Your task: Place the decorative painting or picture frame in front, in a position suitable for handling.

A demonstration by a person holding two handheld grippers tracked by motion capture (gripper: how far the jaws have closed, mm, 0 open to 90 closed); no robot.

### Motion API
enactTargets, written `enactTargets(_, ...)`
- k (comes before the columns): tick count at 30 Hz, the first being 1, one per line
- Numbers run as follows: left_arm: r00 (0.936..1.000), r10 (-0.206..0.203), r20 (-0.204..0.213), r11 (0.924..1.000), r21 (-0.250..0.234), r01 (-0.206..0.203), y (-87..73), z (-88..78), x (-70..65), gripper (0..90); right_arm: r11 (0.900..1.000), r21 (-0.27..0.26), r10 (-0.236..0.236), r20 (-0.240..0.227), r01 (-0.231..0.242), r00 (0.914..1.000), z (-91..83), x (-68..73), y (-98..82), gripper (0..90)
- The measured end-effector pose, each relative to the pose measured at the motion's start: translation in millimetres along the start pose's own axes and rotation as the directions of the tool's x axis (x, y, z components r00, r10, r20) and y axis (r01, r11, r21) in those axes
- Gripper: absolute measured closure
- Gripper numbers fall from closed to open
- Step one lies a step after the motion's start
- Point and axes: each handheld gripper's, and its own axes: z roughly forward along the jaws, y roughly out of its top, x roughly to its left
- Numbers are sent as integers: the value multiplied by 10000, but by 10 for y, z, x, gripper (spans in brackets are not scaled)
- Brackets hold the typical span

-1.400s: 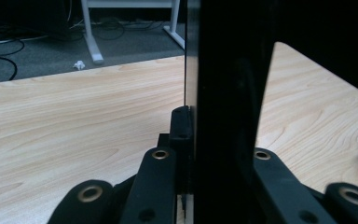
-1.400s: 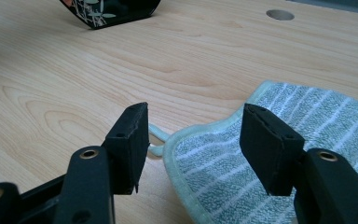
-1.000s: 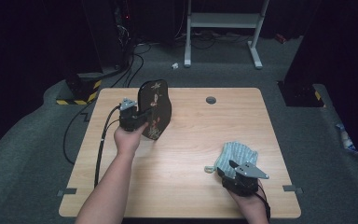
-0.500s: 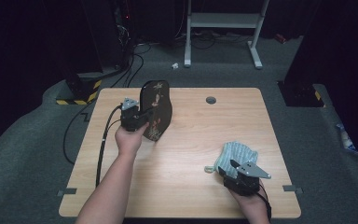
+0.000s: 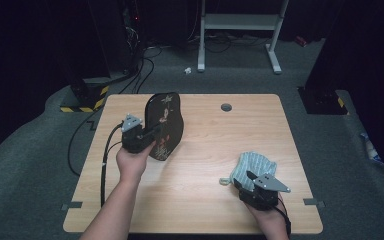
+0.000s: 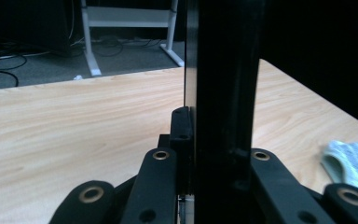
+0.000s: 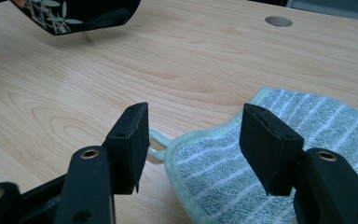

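A black lacquered tray (image 5: pixel 165 122) with a pale flower pattern stands tilted on edge above the left part of the wooden table (image 5: pixel 205 135). My left gripper (image 5: pixel 150 131) is shut on its rim. In the left gripper view the tray (image 6: pixel 223 70) runs edge-on between the jaws of the left gripper (image 6: pixel 214 154). A striped pale green cloth (image 5: pixel 255 165) lies at the near right. My right gripper (image 5: pixel 247 177) stands open just over the cloth's near edge. In the right gripper view the cloth (image 7: pixel 307 121) and its small loop lie under the right gripper (image 7: pixel 193 135), with the pads apart.
A round cable hole (image 5: pixel 226 107) sits near the table's far edge. Behind the table are a white desk frame (image 5: pixel 240 22), floor cables (image 5: pixel 140 65) and a black-and-yellow striped base (image 5: pixel 87 97). Bare wood spans the table's middle.
My left hand has drawn the tray a little toward the near side of the table. The right gripper and the cloth have stayed put.
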Motion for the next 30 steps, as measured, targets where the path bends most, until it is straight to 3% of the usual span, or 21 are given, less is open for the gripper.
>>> enactTargets(9,9995,-116,288,9997,-193,122,-229,-379,-121,807,10000,-23,-77,-54,77,10000,17,42,22,424)
enactTargets(15,9978,0,657,9999,-108,7,-343,-513,-286,806,9998,-86,-158,-41,157,9999,22,63,42,424)
enactTargets(17,9968,-25,795,9999,-117,35,-377,-539,-334,806,9999,-54,-136,-54,135,9999,22,65,38,424)
enactTargets(21,9974,240,677,9997,-17,-239,-419,-544,-443,806,9998,-122,-148,7,148,9999,6,56,46,424)
enactTargets(30,9964,158,829,9999,25,-161,-498,-493,-511,806,9999,-91,-104,-50,104,9999,17,58,34,424)
